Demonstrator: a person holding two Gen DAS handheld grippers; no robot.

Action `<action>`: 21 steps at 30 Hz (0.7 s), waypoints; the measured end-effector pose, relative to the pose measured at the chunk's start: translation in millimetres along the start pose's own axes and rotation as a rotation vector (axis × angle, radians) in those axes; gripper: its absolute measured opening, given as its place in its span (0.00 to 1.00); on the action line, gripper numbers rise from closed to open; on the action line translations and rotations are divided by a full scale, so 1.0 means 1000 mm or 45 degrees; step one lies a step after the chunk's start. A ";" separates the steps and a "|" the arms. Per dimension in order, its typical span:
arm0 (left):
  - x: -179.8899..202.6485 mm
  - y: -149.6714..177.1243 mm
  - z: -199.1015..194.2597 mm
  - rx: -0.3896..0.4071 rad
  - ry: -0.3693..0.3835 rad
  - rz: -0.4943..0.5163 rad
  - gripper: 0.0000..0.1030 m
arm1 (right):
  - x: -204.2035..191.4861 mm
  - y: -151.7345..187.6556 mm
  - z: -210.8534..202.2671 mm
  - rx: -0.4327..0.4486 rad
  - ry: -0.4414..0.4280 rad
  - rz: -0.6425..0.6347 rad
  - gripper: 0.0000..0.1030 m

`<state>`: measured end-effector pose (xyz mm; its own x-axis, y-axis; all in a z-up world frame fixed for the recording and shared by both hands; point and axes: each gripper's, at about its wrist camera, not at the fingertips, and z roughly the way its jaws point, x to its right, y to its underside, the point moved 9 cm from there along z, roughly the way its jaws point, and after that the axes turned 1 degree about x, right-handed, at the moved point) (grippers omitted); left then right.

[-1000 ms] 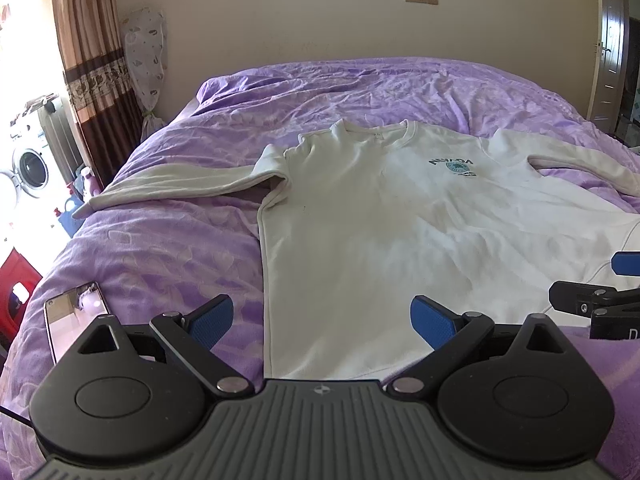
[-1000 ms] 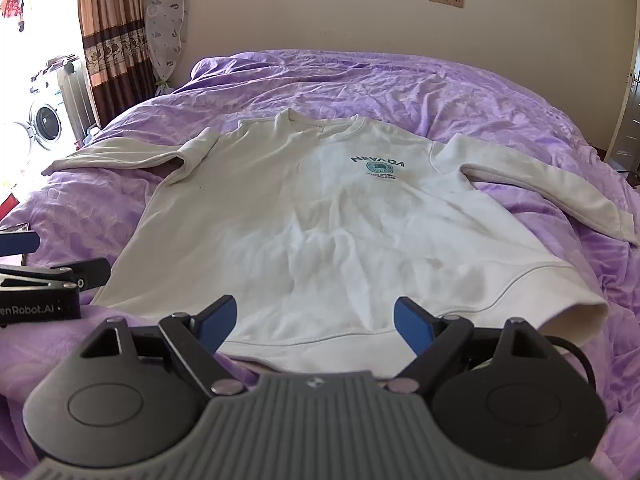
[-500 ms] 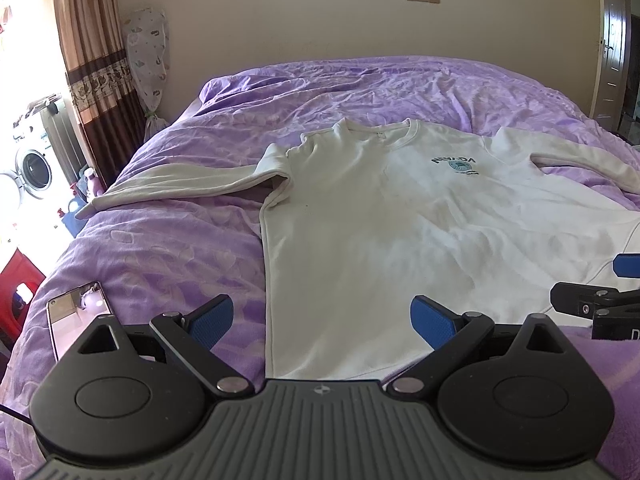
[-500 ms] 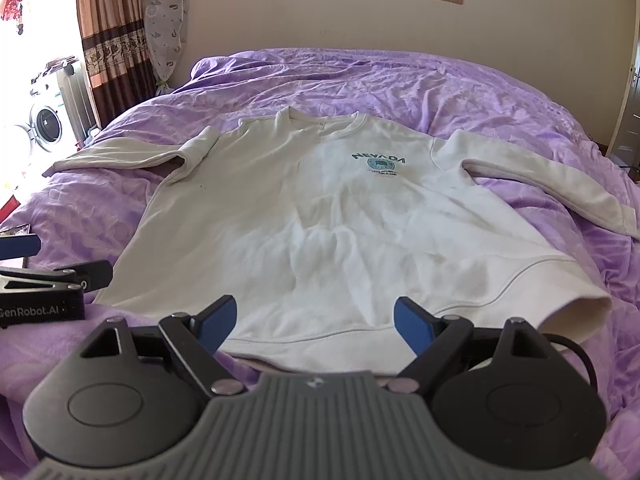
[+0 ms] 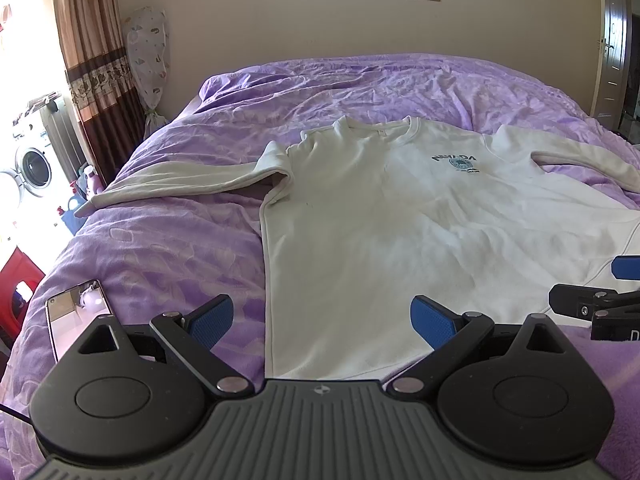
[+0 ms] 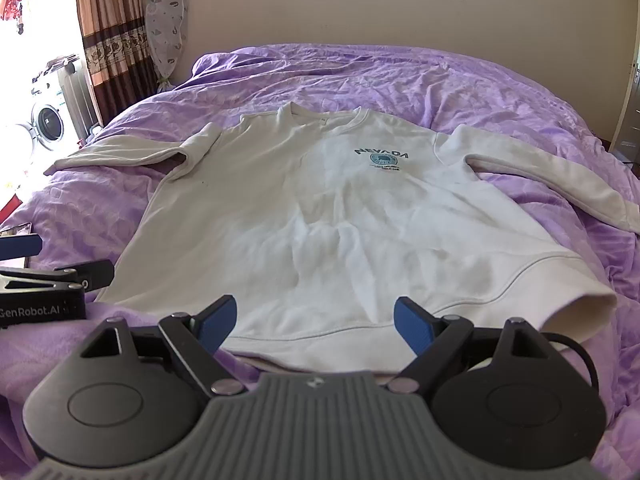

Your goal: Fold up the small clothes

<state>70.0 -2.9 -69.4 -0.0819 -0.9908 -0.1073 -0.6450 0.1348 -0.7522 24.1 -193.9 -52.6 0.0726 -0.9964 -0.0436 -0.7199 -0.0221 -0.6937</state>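
Sweatshirt (image 6: 320,216) lay flat and unfolded ahead of left hand-held gripper (image 5: 320,320) and right hand-held gripper (image 6: 316,320), both spread apart, empty.

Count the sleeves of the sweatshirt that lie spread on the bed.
2. The left sleeve stretches out toward the curtain side; the right sleeve angles out toward the door side. Both lie flat, unfolded, on the purple bedspread.
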 end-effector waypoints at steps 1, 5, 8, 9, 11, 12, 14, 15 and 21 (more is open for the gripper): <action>0.000 0.000 0.000 0.000 0.000 0.000 1.00 | 0.000 0.000 0.000 -0.001 -0.001 0.001 0.80; 0.000 0.000 0.000 0.001 0.000 0.000 1.00 | 0.000 0.000 0.000 -0.003 -0.002 0.002 0.80; 0.000 0.000 0.000 -0.001 0.000 0.000 1.00 | 0.000 0.000 0.000 -0.004 -0.002 0.002 0.80; 0.000 0.000 0.000 -0.001 0.000 0.000 1.00 | 0.000 0.000 0.000 -0.004 -0.002 0.002 0.80; 0.000 0.000 0.000 0.000 0.000 0.001 1.00 | 0.000 0.000 0.000 -0.003 -0.002 0.002 0.80; 0.000 0.000 0.000 -0.001 0.000 0.001 1.00 | 0.000 0.000 0.000 -0.003 -0.002 0.002 0.80; 0.000 0.000 0.000 -0.001 0.000 0.000 1.00 | 0.000 0.000 0.000 -0.004 -0.002 0.002 0.80; 0.001 0.000 0.000 -0.002 0.001 0.000 1.00 | 0.000 0.000 0.000 -0.004 -0.003 0.003 0.80; 0.001 0.000 0.000 -0.002 0.000 0.000 1.00 | -0.001 0.004 0.002 -0.010 -0.008 0.008 0.80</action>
<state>70.2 -3.5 -69.3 -0.0822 -0.9908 -0.1070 -0.6460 0.1348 -0.7513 22.9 -193.0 -57.1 0.0721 -0.9960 -0.0524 -0.7256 -0.0164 -0.6879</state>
